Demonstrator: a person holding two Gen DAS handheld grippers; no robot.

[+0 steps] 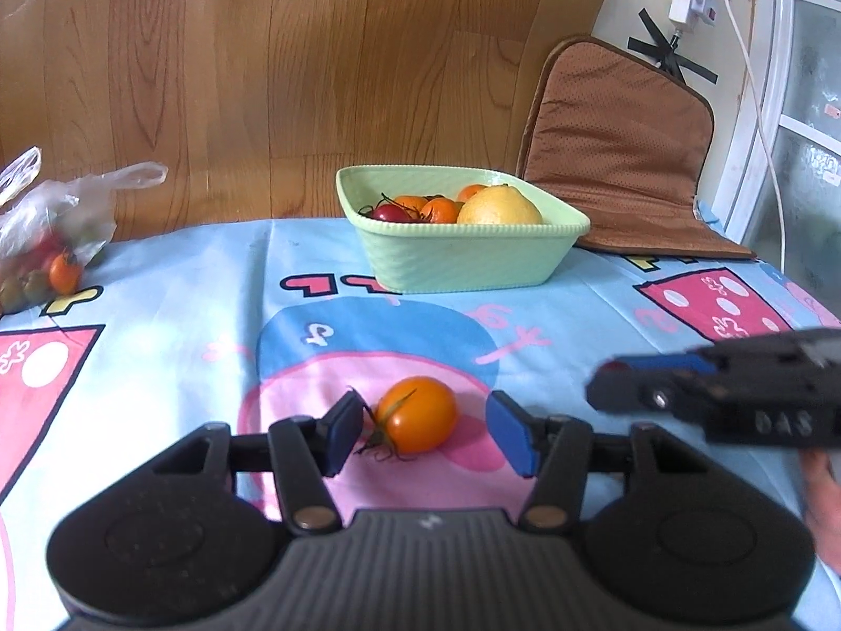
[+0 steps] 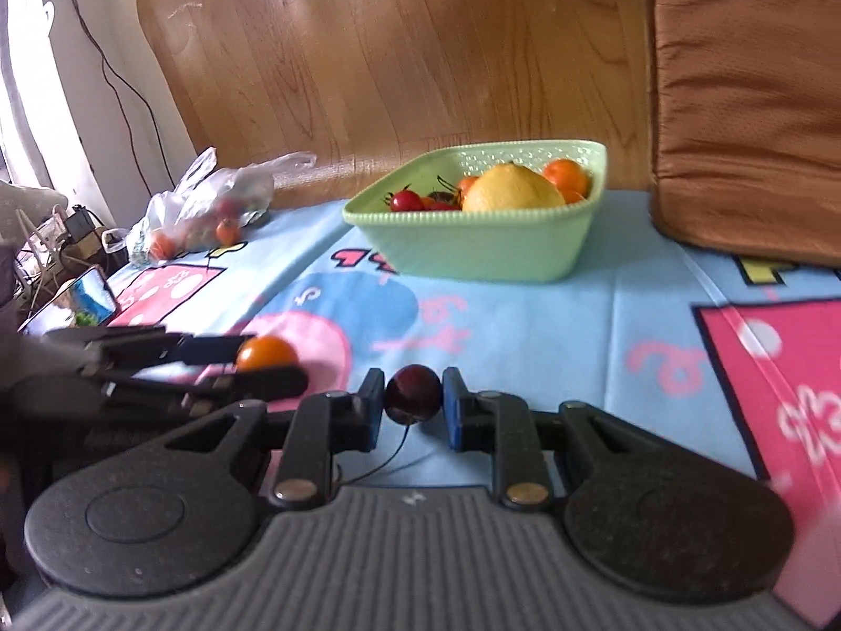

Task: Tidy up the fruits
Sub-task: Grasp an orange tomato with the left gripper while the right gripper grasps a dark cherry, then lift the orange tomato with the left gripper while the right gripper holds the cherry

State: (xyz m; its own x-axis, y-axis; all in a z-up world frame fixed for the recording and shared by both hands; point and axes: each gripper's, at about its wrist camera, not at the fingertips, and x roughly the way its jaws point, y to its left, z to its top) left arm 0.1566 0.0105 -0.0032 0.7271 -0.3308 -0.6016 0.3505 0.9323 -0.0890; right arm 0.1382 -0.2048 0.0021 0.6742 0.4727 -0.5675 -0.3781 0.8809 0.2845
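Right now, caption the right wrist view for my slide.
Right tongs grip a dark tomato before the green fruit bowl.

Both tongs low and level, pointing forward.
Left tongs (image 1: pixel 428 431) spread wide, pads (image 1: pixel 344 434) apart, nothing pinched. Right tongs (image 2: pixel 412 402) nearly closed, both pads (image 2: pixel 454 410) pressing a dark fruit (image 2: pixel 413 393), off to the left one's right.

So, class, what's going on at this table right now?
A person is sorting fruit with two tools. The left hand-held gripper is open around an orange tomato lying on the tablecloth. The right hand-held gripper is shut on a dark red tomato. The green basket beyond already holds a lemon and small tomatoes.
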